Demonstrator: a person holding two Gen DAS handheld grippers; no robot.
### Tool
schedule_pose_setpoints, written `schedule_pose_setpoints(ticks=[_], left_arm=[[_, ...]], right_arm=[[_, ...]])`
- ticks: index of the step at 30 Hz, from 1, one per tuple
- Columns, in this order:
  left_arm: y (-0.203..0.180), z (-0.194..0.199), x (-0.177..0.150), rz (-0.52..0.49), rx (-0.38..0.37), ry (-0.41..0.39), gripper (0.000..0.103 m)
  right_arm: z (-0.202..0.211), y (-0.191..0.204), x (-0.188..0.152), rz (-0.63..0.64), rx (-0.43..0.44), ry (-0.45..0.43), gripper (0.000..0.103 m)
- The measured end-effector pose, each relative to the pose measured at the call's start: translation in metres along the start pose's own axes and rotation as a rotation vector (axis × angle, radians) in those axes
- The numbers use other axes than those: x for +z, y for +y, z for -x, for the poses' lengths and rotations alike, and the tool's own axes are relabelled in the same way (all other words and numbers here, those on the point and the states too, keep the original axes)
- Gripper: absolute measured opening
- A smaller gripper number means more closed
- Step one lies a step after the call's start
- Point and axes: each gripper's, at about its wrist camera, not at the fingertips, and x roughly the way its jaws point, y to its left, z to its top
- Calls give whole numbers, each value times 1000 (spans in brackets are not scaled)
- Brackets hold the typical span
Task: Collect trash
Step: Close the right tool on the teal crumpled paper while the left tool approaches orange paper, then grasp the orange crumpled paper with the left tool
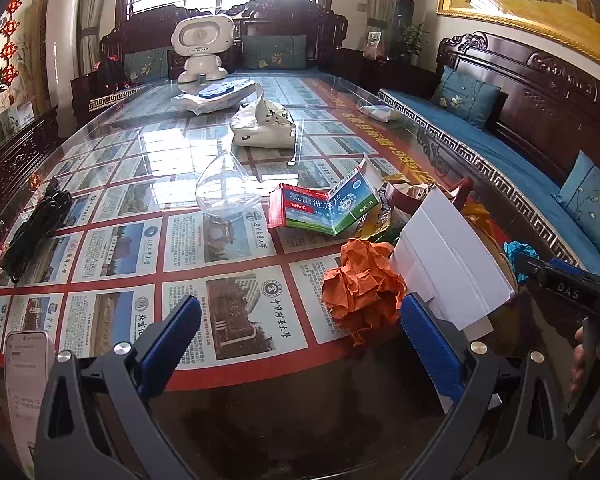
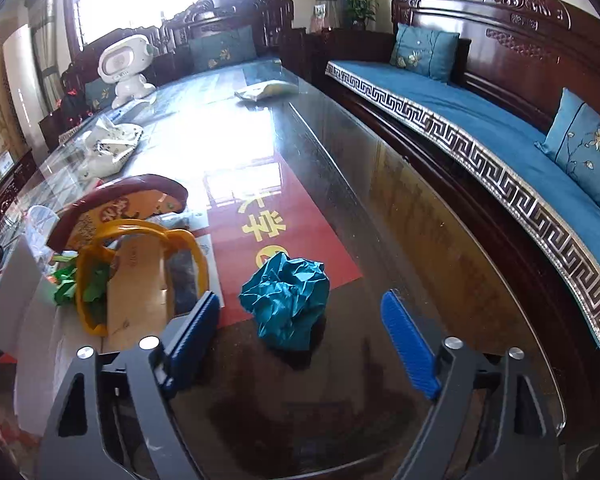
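Note:
A crumpled teal paper ball (image 2: 288, 296) lies on the glass table between the fingers of my right gripper (image 2: 300, 304), which is open; the blue pads (image 2: 404, 332) stand clear of it on both sides. My left gripper (image 1: 300, 308) is open over the table, nothing between its pads. Just ahead of its right finger (image 1: 424, 328) lies a crumpled orange paper ball (image 1: 360, 292), beside a white carton (image 1: 448, 264). Further off are a red and green medicine box (image 1: 324, 208) and clear plastic packaging (image 1: 226, 192). The teal paper (image 1: 516, 250) shows at the right edge there.
A yellow-handled container (image 2: 100, 280) with green scraps stands left of the right gripper. A white bag (image 1: 264, 124), a white robot toy (image 1: 202, 46), a black cable (image 1: 36, 228) and a phone (image 1: 28, 380) are also around. A blue-cushioned bench (image 2: 480, 120) runs along the table's right side.

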Motion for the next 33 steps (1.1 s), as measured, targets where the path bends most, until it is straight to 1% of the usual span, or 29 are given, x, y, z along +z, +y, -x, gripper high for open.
schedule_pose_setpoints(ticks=[3,5,6,7,10,11,14,17,18,22,24,29,33], left_arm=[[0,-4,0,-3,-5,8,99],[1,-7,1,0,-11,11,99],[1,-8,1,3,-16,14,99],[1,-8,1,5,-18,15,99],[1,-10,2,10,-37,23,99],[0,-10,2,11,-41,22,99],[1,-13,3,19,-19,21,99],[4,-17,6,50,9,18,99],[4,-19,8,60,6,20,99],[1,-19,14,86,-65,28,99],[-3,-20,15,87,-82,31,99],[-7,-29,19,93,-71,44,99],[-11,-41,18,80,-35,79,99]], right_arm=[[-9,1,1,7,-2,34,73],[-12,1,1,9,14,48,57],[-13,2,0,14,13,52,52],[-13,4,-1,24,10,53,41],[-10,8,-3,55,0,48,33],[-9,8,-3,54,13,49,27],[-5,7,-4,51,38,47,27],[-1,7,-5,51,45,42,27],[0,7,-5,51,47,40,27],[3,7,-6,49,48,39,27],[3,7,-6,51,51,42,27],[6,9,-5,50,59,39,27],[9,9,-4,50,69,32,27]])
